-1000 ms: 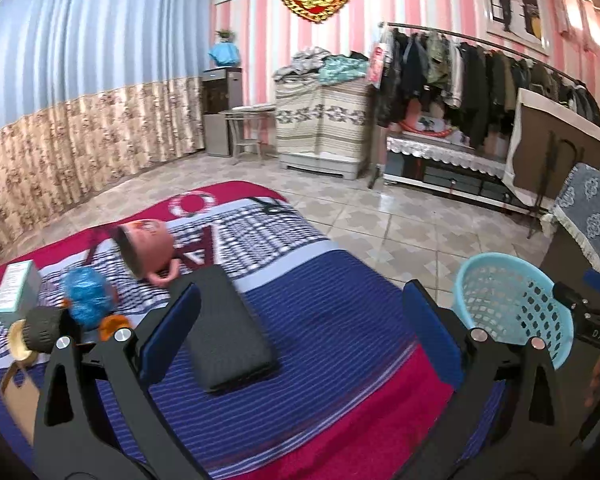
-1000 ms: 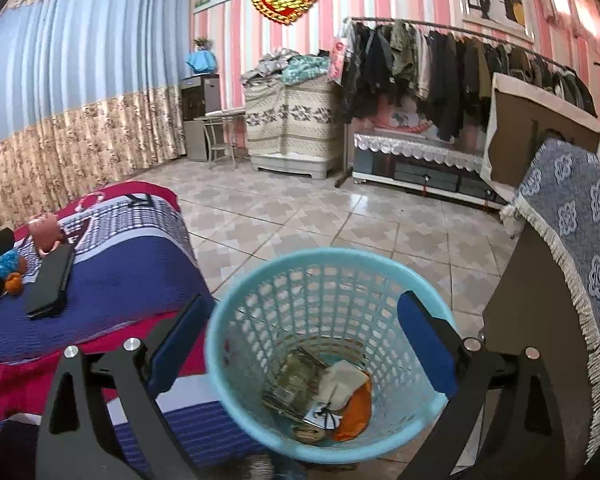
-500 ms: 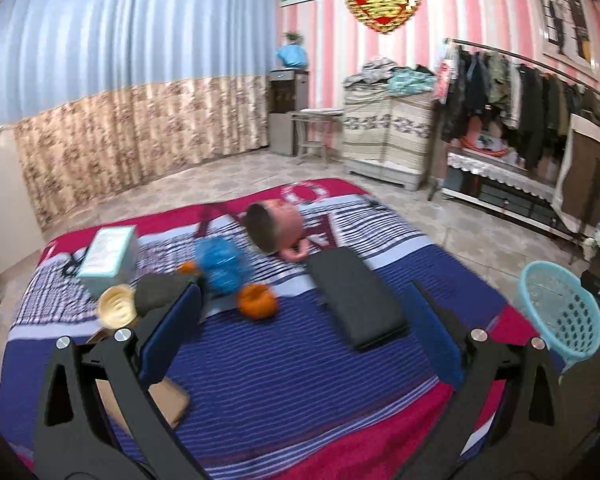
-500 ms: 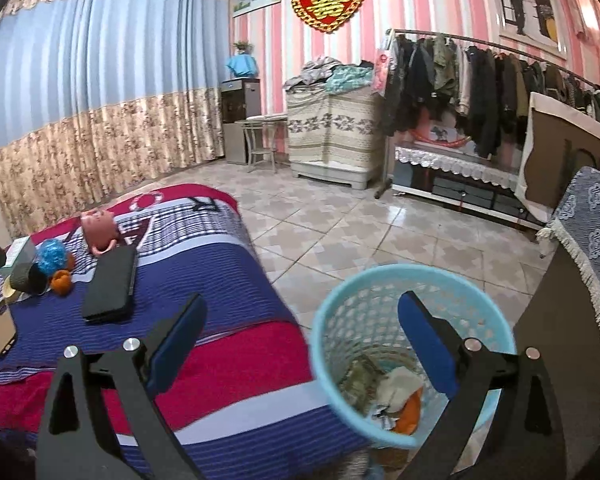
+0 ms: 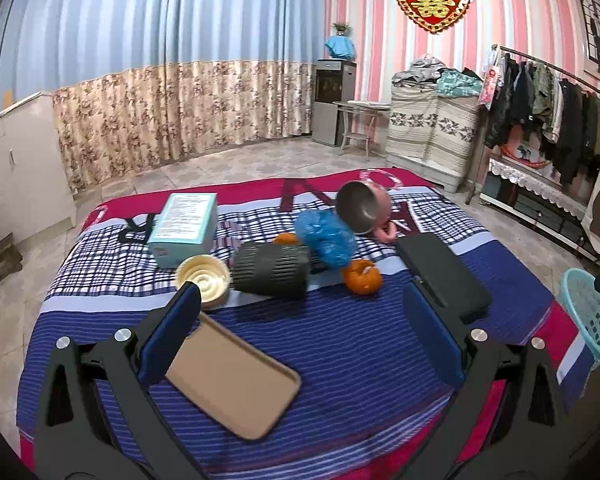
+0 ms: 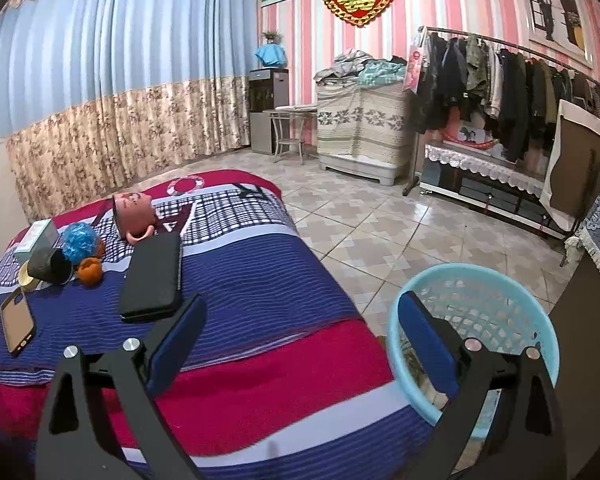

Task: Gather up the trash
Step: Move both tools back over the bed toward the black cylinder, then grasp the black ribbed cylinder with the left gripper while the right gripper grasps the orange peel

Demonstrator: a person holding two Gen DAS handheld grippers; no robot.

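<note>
left wrist view looks down the bed (image 5: 340, 344) from its near edge, and the left gripper (image 5: 300, 340) has its fingers wide apart with nothing between them, hovering over a tan phone case (image 5: 232, 376) lying flat by the near edge. only this view shows the middle clutter properly: a teal box (image 5: 184, 224), a cream ribbed lid (image 5: 202, 280) touching a dark ribbed cylinder (image 5: 272, 274) lying on its side, a crumpled blue plastic bag (image 5: 326, 236), an orange fruit (image 5: 361, 277) just beside it, and a pink mug (image 5: 364, 208) tipped over with its metal inside facing the camera. a second orange bit behind the cylinder is mostly hidden. a black flat case (image 5: 444, 276) lies toward the right edge.

right wrist view gives what that one mostly cuts off: the light blue basket (image 6: 480, 288) standing on the tiled floor just off the bed's near right corner. in the left view only a sliver of it shows at the frame edge. the right gripper (image 6: 300, 344) also has its fingers spread apart and empty, one finger covering the basket's near rim. something's lying in the bottom of the basket but it's too dark and blocked to make out.
</note>
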